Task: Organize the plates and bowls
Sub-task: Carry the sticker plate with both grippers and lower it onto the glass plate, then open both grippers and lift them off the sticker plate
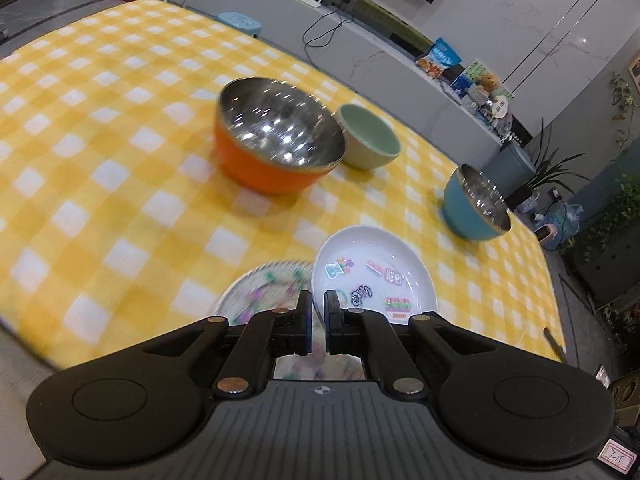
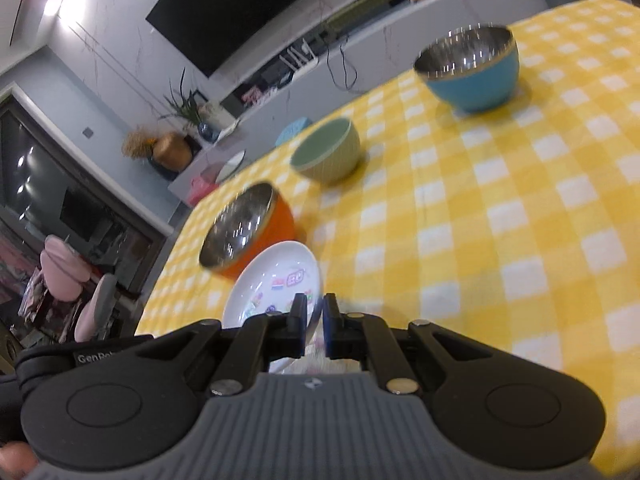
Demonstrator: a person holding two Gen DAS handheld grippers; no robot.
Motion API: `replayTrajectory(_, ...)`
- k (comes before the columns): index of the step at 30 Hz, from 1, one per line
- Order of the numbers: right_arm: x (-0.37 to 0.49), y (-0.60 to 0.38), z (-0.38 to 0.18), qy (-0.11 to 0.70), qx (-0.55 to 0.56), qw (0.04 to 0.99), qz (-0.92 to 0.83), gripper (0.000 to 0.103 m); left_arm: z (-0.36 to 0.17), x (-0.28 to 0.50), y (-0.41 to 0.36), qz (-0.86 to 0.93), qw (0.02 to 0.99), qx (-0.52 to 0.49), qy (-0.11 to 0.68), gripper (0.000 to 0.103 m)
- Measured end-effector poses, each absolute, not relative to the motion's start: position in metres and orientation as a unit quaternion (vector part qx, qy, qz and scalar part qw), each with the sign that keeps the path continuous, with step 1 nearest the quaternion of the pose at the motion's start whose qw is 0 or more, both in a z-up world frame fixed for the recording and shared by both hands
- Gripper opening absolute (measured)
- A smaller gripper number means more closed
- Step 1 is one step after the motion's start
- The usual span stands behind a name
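Two claws are ours, and each is clamped on a plate rim. Our left claw (image 1: pixel 316 312) grips the near edge of a white plate (image 1: pixel 376 276) with stickers, lifted above the worktop (image 1: pixel 100 160); a patterned plate (image 1: pixel 260 292) lies blurred beneath it. Our right claw (image 2: pixel 314 314) pinches a white plate's rim too. An orange bowl (image 1: pixel 276 136) and a green bowl (image 1: pixel 368 138) sit mid-worktop, nearly touching; a blue bowl (image 1: pixel 476 204) stands near the right edge.
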State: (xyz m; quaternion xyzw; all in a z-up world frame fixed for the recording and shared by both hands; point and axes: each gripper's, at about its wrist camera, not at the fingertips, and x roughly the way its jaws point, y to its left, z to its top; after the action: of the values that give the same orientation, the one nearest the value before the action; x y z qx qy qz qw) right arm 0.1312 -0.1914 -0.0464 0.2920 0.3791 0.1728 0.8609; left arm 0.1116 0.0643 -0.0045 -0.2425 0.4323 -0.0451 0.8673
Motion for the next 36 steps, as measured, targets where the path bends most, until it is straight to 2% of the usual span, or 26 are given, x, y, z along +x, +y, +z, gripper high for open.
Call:
replayTrajectory(7, 0.115, -0.187, -0.070, 0.403, 0.308, 0.842, 0.185, 0.006, -0.022, 0.094, 0.078, -0.035, 0.856, -0.263, 0.444, 0.005)
replayTrajectory(15, 0.117, -0.187, -0.081, 0.405, 0.308, 0.841, 0.184, 0.006, -0.028, 0.094, 0.072, -0.028, 0.862, -0.236, 0.447, 0.005)
replayTrajectory(36, 0.115, -0.176, -0.079, 0.413, 0.258, 0.854, 0.180, 0.010, -0.032, 0.094, 0.067, -0.007, 0.858, -0.204, 0.472, 0.006)
